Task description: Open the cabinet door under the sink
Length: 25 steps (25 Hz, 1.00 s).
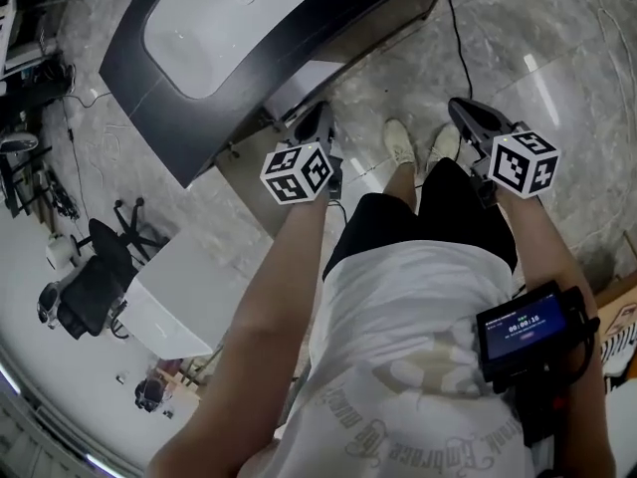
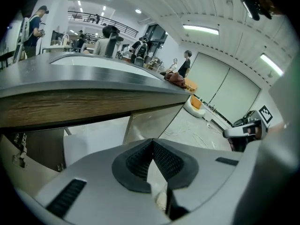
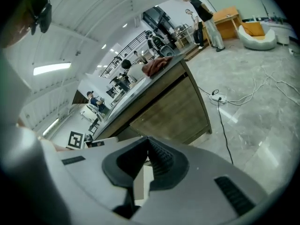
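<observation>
So, both claws are pinched fully closed with nothing between the jaws. The left gripper (image 1: 318, 122) points down at the white cabinet door (image 2: 93, 137), which sits under the dark counter (image 1: 149, 88) and its sink (image 1: 229, 18). It's close to the door but apart from it. The right gripper (image 1: 470, 116) is off to the side over the marble floor (image 1: 557, 48).

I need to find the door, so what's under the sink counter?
A white cabinet panel and a dark gap beside it show under the counter. Anything stored inside is hidden behind the panel.
</observation>
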Tool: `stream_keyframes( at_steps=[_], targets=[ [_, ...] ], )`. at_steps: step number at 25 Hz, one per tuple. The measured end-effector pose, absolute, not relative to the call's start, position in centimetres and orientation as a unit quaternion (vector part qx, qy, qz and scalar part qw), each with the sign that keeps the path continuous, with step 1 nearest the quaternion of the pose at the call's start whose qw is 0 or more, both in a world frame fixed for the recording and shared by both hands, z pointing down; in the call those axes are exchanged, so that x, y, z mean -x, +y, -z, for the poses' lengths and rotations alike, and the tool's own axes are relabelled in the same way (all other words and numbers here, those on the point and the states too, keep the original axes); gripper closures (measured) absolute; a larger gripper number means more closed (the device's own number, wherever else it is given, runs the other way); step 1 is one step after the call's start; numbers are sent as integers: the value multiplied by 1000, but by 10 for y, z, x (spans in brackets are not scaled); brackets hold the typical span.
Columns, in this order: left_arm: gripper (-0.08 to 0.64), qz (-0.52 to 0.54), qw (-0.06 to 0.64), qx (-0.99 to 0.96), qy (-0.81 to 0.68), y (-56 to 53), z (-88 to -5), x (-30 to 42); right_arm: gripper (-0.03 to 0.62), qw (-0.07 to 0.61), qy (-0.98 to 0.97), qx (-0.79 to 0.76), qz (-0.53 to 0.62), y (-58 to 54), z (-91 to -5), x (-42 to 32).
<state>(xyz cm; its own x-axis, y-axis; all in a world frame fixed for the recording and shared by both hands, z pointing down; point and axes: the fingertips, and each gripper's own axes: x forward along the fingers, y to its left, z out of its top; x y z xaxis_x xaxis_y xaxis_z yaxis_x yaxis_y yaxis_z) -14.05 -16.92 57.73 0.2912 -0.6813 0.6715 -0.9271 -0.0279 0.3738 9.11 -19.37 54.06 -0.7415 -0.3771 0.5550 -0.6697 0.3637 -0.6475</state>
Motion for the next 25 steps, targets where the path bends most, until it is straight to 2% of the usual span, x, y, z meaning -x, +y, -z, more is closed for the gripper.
stream_keyframes(
  at_steps=[7, 13, 18, 20, 25],
  targets=[
    [549, -138, 401, -700, -575, -190, -602, 146, 578, 126, -780, -357, -498, -197, -545, -113],
    [549, -129, 393, -693, -591, -208, -610, 154, 578, 134, -769, -364, -508, -188, -549, -118],
    [549, -145, 358, -687, -616, -218, -616, 159, 578, 145, -760, -371, -513, -178, -554, -128],
    [522, -147, 347, -687, -621, -223, -619, 162, 578, 147, -760, -372, -512, -177, -556, -131],
    [385, -151, 328, -692, -625, -243, -623, 170, 578, 155, -757, -377, -510, -177, -558, -137]
  ],
)
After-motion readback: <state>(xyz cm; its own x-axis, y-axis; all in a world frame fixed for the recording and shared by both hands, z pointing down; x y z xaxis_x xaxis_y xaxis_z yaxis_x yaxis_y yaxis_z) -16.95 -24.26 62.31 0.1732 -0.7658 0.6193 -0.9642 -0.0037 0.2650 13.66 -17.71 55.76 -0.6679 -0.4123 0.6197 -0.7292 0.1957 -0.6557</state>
